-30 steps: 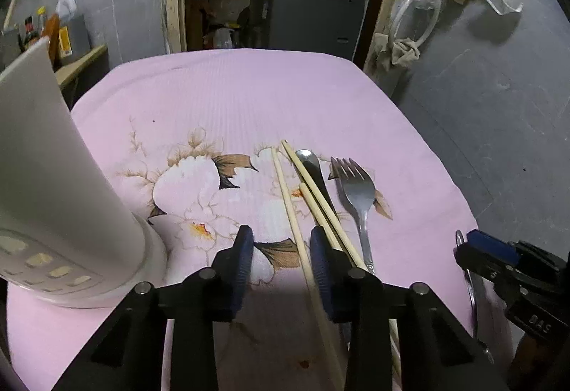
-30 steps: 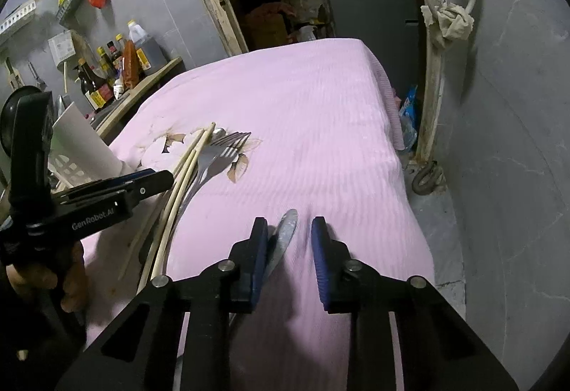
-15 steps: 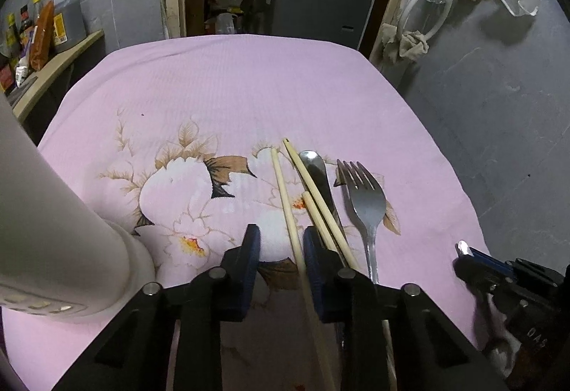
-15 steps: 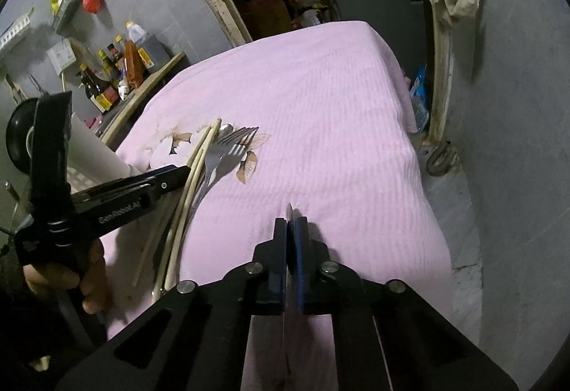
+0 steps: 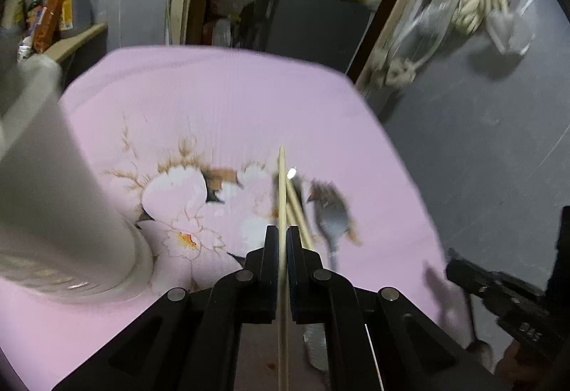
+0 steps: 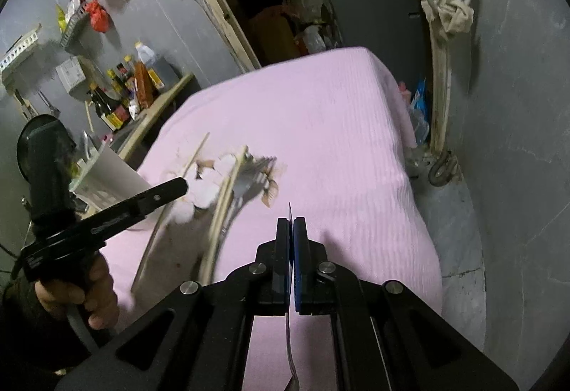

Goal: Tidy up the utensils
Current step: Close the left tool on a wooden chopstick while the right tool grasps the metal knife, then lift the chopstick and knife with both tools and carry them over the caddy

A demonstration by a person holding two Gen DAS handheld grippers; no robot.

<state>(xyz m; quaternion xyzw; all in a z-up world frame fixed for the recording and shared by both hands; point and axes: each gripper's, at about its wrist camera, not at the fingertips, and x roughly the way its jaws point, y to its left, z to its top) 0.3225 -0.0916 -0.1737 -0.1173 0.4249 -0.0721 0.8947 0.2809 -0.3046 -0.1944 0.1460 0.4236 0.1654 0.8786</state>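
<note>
My left gripper (image 5: 282, 230) has its jaws closing, the pads pressing on one wooden chopstick (image 5: 281, 177) raised off the pink flowered cloth (image 5: 231, 99). The other chopsticks (image 5: 298, 216), a fork (image 5: 333, 216) and a spoon's shiny tip (image 5: 292, 173) lie just beyond it. My right gripper (image 6: 292, 222) is shut on a thin metal utensil (image 6: 289, 348), seen edge-on, its tip poking past the pads. In the right wrist view the left gripper (image 6: 180, 185) holds its chopstick (image 6: 197, 152) tilted above the fork (image 6: 249, 177).
A white utensil holder (image 5: 53, 198) stands on the cloth at the left, close to my left gripper. Bottles (image 6: 121, 95) line a shelf behind it. The table's right edge drops to a grey floor (image 6: 498, 213). A hand (image 6: 82, 287) grips the left tool.
Both grippers went from open to shut: the left onto a chopstick, the right onto the metal utensil. Both have risen a little with what they hold.
</note>
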